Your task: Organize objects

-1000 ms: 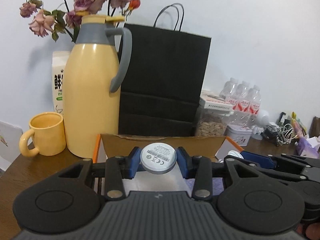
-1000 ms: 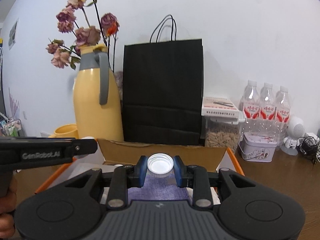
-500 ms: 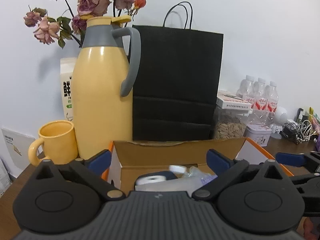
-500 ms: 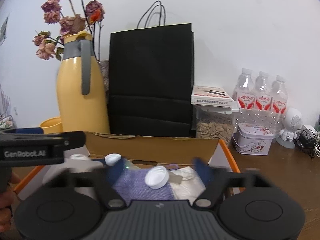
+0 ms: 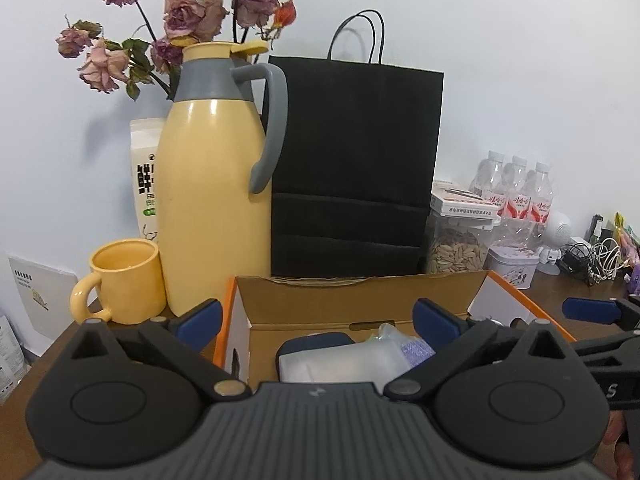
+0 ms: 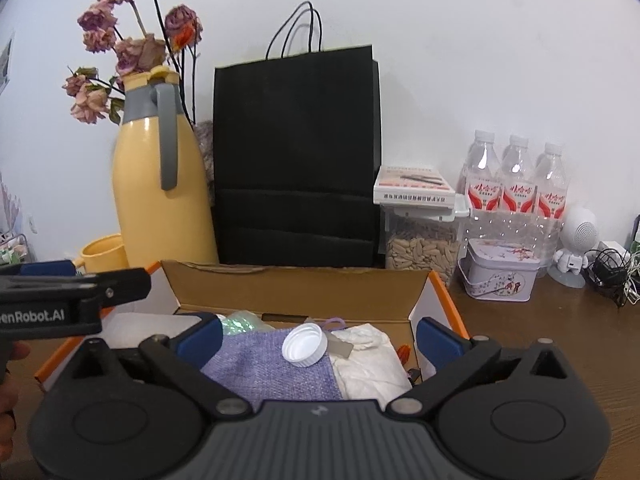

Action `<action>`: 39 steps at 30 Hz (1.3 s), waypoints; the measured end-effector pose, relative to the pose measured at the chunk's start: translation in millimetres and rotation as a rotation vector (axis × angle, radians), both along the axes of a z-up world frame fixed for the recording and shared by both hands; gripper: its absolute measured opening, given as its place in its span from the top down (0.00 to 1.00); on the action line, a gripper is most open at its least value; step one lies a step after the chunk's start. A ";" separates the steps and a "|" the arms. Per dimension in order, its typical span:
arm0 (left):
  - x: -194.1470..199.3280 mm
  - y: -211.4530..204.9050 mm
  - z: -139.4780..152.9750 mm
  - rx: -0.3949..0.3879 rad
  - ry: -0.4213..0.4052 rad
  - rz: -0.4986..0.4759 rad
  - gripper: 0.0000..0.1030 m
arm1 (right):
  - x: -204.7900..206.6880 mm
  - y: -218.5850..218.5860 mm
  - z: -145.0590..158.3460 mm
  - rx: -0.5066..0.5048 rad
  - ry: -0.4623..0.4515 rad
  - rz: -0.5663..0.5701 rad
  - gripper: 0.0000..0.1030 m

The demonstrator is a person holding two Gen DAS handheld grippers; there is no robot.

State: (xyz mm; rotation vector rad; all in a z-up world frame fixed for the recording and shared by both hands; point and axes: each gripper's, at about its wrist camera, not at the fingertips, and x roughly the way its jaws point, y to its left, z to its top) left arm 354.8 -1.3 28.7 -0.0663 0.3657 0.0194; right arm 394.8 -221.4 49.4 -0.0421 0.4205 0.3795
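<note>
An open cardboard box [image 5: 360, 292] with orange edges stands right in front of both grippers. My left gripper [image 5: 316, 318] is open over its left part, above a dark blue case [image 5: 312, 342] and a translucent white packet [image 5: 340, 364]; nothing is between its fingers. My right gripper [image 6: 319, 334] hangs over the box [image 6: 296, 284] with its jaws opening, not touching anything. Below them a white bottle cap [image 6: 302, 346] lies loose on a purple cloth [image 6: 272, 364], beside crumpled white paper [image 6: 368, 356]. The left gripper's finger [image 6: 72, 292] shows at the left edge of the right wrist view.
Behind the box stand a yellow thermos jug [image 5: 216, 200], a yellow mug [image 5: 124, 280], a black paper bag [image 5: 356, 168] and dried roses [image 5: 188, 12]. To the right are a seed jar [image 6: 420, 244], water bottles [image 6: 516, 184], a small tin [image 6: 500, 276] and cables [image 6: 612, 272].
Both grippers opened wide. The left let go of a round white disc, which I cannot see now. The right let go of the white cap, now lying on the purple cloth.
</note>
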 end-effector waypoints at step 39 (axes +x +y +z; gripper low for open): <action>-172.1 -16.2 -12.7 0.018 0.170 0.004 0.00 | -171.2 -70.2 9.4 0.009 0.054 0.003 0.00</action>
